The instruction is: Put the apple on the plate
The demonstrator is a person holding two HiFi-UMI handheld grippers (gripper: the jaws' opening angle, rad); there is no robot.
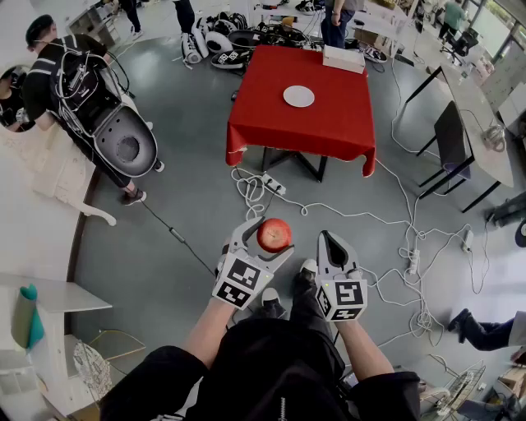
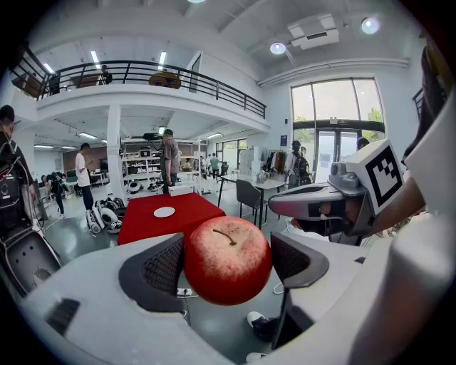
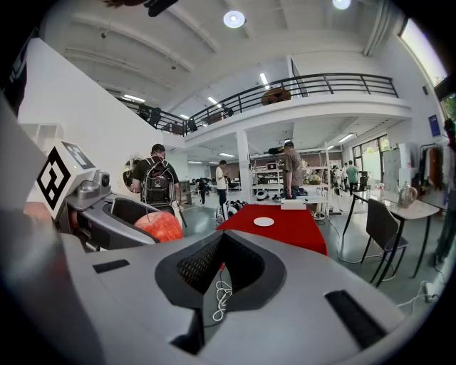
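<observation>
The left tongs [image 1: 265, 247] are clenched on the apple [image 1: 274, 235], with one pad against each side. The apple is held above the floor [image 1: 181, 189], well apart from the red table [image 1: 337, 123]. The plate [image 1: 298, 96] lies near the table's centre. The right tongs [image 1: 333, 244] are clenched and empty, just beside the apple.

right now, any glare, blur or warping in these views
Head view: evenly lit, sharp, edges bowed. Left gripper view: heavy fisheye, dark corners, apple sharp, windows bright. Right gripper view: same fisheye, ceiling lamps flare, plate small but clear.
</observation>
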